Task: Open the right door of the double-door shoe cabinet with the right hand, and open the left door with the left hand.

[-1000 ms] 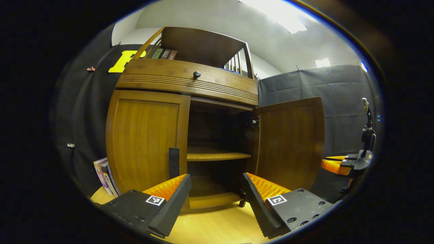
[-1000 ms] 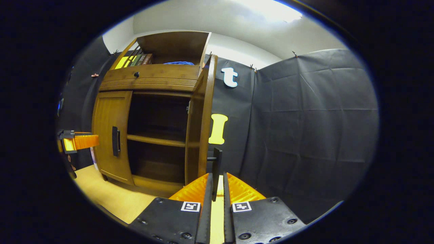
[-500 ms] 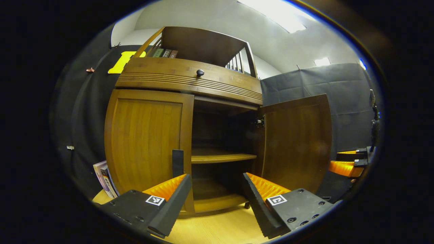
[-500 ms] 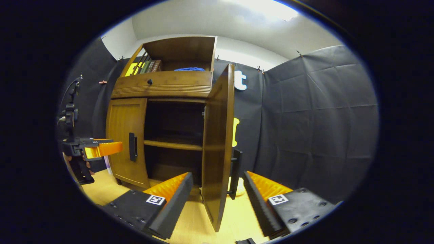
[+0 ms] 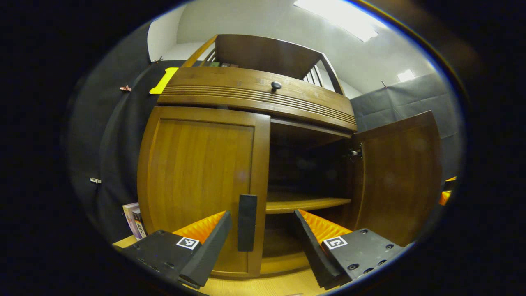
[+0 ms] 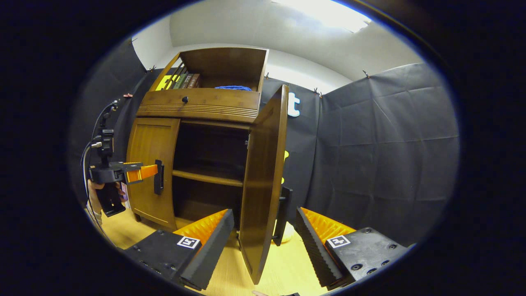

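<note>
The brown wooden shoe cabinet [image 5: 254, 94] fills the left gripper view. Its left door [image 5: 201, 181] is closed, and that door's black handle [image 5: 247, 222] stands between the spread fingers of my open left gripper [image 5: 262, 216], nearer the left finger. The right door [image 5: 398, 176] is swung wide open. In the right gripper view that door [image 6: 263, 181] shows edge-on between the fingers of my open right gripper [image 6: 264, 213], with its handle [image 6: 281, 213] on the far side, untouched. The left gripper [image 6: 141, 172], held by a hand [image 6: 93, 197], sits at the left door's handle [image 6: 158, 176].
Inside the cabinet is a shelf [image 5: 306, 203] in a dark interior. A drawer with a black knob [image 5: 276, 85] runs above the doors. Books [image 6: 185, 80] and a blue cloth [image 6: 230, 87] lie on top. More books [image 5: 133, 218] lean beside the cabinet on the wooden floor [image 6: 287, 267].
My right gripper opened and let go of the right door's handle, leaving that door open. My left gripper moved in until the left door's handle stood between its fingers.
</note>
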`<action>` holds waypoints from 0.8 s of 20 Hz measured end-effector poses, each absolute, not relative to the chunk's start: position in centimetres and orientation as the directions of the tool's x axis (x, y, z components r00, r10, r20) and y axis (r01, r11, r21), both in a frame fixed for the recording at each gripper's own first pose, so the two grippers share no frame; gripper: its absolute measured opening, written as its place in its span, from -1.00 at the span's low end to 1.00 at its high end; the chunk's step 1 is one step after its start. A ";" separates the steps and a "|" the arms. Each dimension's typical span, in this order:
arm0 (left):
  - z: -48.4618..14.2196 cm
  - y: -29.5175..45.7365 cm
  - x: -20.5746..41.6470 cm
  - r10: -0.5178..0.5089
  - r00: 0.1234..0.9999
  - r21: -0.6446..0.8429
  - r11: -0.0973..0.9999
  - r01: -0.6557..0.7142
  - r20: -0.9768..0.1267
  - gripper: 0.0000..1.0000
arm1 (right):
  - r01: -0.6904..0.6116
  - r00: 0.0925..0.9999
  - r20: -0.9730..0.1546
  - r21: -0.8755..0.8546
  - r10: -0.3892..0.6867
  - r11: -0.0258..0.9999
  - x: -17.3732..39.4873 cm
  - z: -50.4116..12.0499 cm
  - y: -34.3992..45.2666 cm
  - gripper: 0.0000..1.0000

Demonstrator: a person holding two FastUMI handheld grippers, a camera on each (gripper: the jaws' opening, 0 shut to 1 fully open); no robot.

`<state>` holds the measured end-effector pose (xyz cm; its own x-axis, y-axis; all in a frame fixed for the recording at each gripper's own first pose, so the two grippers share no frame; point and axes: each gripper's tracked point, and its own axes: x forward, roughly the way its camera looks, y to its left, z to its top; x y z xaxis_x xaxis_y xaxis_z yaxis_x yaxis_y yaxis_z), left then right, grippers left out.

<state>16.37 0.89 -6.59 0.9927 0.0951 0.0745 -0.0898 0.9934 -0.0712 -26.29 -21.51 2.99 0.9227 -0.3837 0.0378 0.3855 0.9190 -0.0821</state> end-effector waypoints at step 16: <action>-13.2 3.4 23.5 0.110 0.993 -0.081 0.990 -0.113 -0.039 0.20 | 0.353 0.934 0.081 -0.054 -0.348 0.934 -21.9 2.8 -21.2 0.92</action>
<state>23.53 3.44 -13.16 0.9932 0.1097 -0.0391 -0.1126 0.9903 -0.0811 -21.86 -21.16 2.76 0.9339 -0.3483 0.0812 0.3531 0.9340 -0.0540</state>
